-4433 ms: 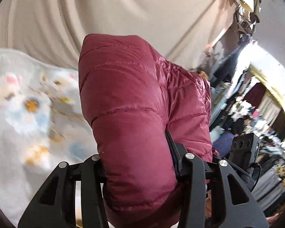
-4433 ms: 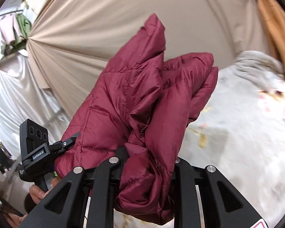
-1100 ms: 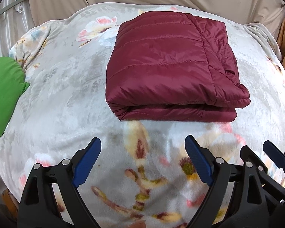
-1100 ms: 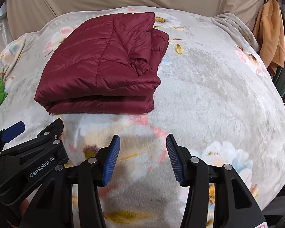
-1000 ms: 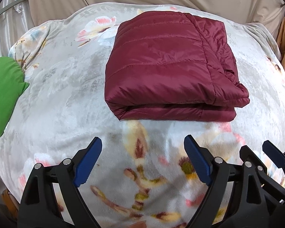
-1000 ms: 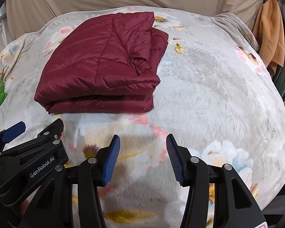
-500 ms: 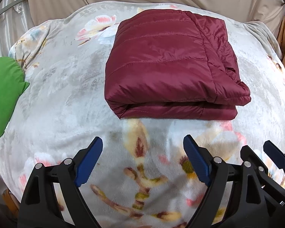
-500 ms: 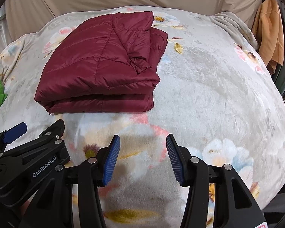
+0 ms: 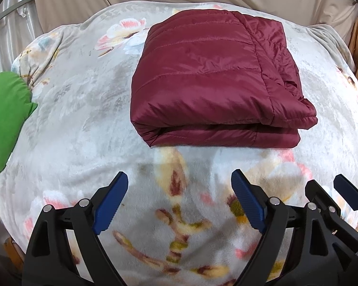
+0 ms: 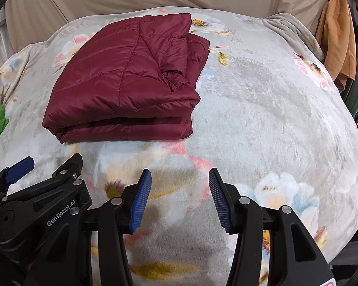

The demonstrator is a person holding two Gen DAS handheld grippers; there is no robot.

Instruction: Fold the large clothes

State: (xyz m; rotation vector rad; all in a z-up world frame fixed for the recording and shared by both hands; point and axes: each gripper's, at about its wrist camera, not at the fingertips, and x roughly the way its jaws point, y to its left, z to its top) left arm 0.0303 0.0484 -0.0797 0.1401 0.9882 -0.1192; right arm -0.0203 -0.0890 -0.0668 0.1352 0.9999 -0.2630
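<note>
Left wrist: green cloth (image 9: 4, 119) beside jacket (image 9: 217, 81)

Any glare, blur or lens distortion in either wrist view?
Left wrist: heavy fisheye bulges the floral blanket, dark corner vignette, soft sheen on the maroon puffer jacket. Right wrist: same curvature, sharp focus, faint shadow beneath the right gripper.

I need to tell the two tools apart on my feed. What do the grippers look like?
Both look alike: the left gripper and right gripper have black plastic frames with triangular cut-outs and silver screws, and jaws faced with ribbed blue pads. White "GenRobot.AI" lettering shows on the left one's body, seen from the right wrist.
</note>
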